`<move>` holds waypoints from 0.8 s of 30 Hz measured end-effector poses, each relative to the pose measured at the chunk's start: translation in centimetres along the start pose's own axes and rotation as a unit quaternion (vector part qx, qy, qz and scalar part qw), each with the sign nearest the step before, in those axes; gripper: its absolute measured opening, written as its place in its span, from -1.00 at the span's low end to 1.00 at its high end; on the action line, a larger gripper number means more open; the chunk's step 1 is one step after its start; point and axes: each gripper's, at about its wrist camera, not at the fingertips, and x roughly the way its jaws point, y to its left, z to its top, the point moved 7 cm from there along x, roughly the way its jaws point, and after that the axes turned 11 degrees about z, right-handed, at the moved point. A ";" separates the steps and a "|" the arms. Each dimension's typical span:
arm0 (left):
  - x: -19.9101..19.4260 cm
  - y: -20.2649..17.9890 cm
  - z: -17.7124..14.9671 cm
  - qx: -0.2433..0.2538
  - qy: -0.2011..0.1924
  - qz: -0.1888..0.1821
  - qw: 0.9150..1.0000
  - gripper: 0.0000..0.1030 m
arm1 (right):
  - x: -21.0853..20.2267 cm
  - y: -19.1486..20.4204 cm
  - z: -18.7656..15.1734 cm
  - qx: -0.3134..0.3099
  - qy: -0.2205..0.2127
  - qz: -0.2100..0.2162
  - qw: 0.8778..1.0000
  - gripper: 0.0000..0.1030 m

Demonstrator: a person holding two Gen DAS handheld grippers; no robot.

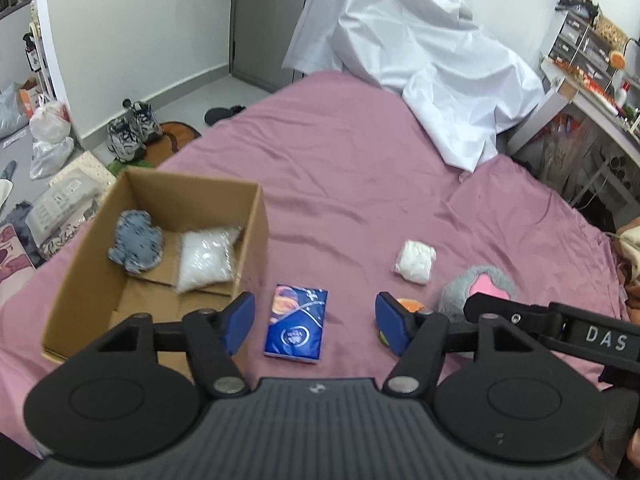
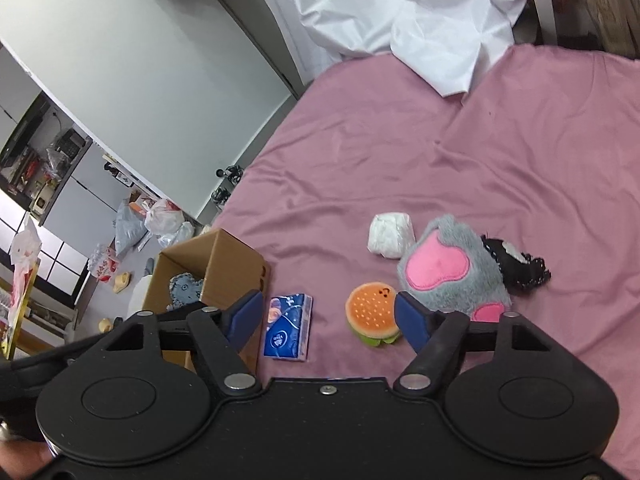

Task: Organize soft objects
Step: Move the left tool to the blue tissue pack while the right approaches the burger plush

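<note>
Soft objects are lying scattered on the pink bedsheet (image 1: 360,168), and I am sorting them into the cardboard box (image 1: 256,216) at the bed's left edge. Inside it are already sitting a blue-grey plush (image 1: 136,246) and a clear bag of white filling (image 1: 206,264). Outside it are waiting the grey paw plush (image 2: 452,268), the white wrapped bundle (image 2: 390,234), the burger toy (image 2: 372,312) and the blue tissue pack (image 1: 296,322), which is lying just beside the box. I am judging this the pick-up step: my left gripper (image 1: 316,324) is hanging released over the tissue pack, nothing between its pads, and my right gripper (image 2: 328,322) is hanging empty beside the burger toy. Next I am needing to lower each until the pads are straddling its target
</note>
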 end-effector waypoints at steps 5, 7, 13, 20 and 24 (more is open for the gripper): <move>1.9 -0.9 -0.9 0.008 0.017 0.009 1.000 0.11 | 0.7 -0.8 -0.2 0.012 0.009 0.001 1.000 0.35; 2.7 -1.2 -1.1 0.010 0.021 0.013 1.000 0.10 | 0.9 -1.1 -0.2 0.017 0.012 0.001 1.000 0.34; 5.0 -1.9 -2.1 0.017 0.036 0.031 0.999 0.09 | 2.0 -1.9 -0.3 0.035 0.020 0.003 0.999 0.27; 6.7 -2.6 -2.6 0.030 0.038 0.049 0.998 0.01 | 2.9 -2.6 -0.4 0.044 0.027 0.001 0.999 0.26; 7.3 -3.0 -2.7 0.037 0.042 0.060 0.997 -0.01 | 3.0 -2.7 -0.4 0.048 0.028 0.000 0.998 0.26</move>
